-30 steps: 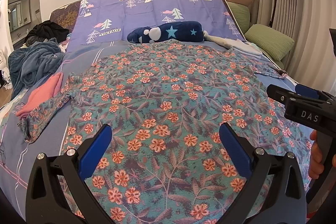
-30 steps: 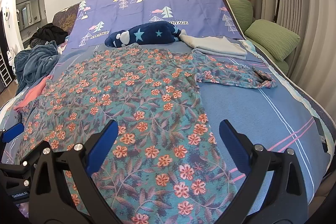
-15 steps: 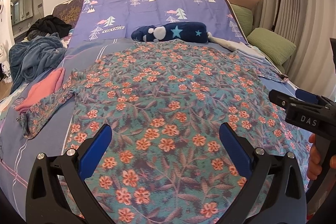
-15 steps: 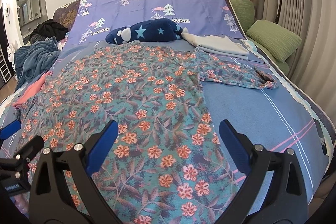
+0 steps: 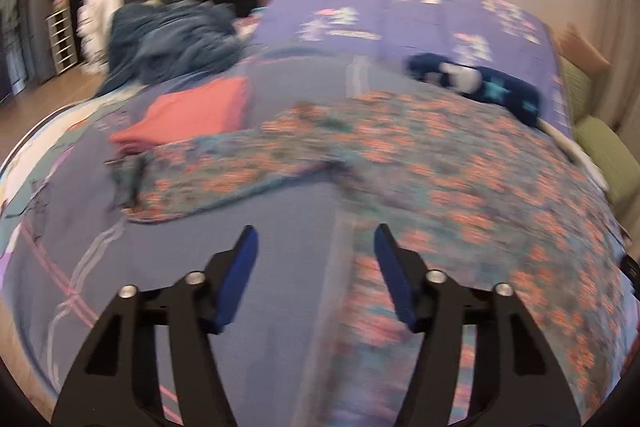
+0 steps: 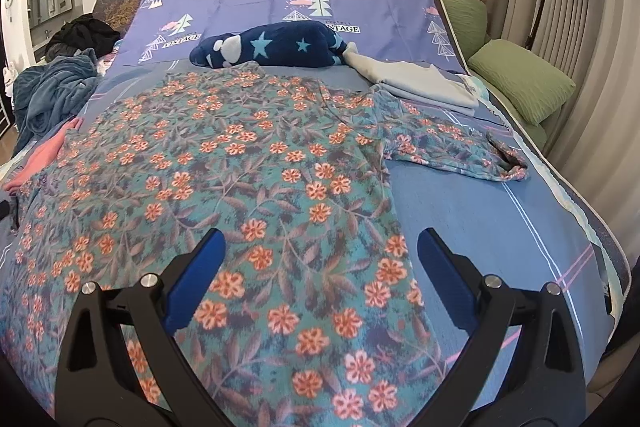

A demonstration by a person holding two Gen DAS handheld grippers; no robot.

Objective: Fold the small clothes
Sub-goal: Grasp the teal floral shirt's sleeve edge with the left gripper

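Note:
A teal floral long-sleeved shirt (image 6: 248, 171) lies spread flat on the bed, sleeves out to both sides. In the blurred left wrist view the shirt (image 5: 460, 179) fills the right side and its left sleeve (image 5: 208, 171) stretches across the middle. My left gripper (image 5: 314, 251) is open and empty, over the bedsheet by the shirt's left edge, below the sleeve. My right gripper (image 6: 320, 259) is open and empty, above the lower right part of the shirt body. The right sleeve (image 6: 460, 151) lies ahead to the right.
A navy star-patterned plush (image 6: 272, 45) and folded white cloth (image 6: 420, 85) lie beyond the collar. A folded pink garment (image 5: 192, 111) and a blue blanket heap (image 5: 172, 39) sit at the left. Green pillows (image 6: 520, 79) line the right edge of the bed.
My left gripper has swung quickly leftward, from over the shirt body to the left sleeve side, and its jaws have narrowed somewhat. The right gripper has barely moved.

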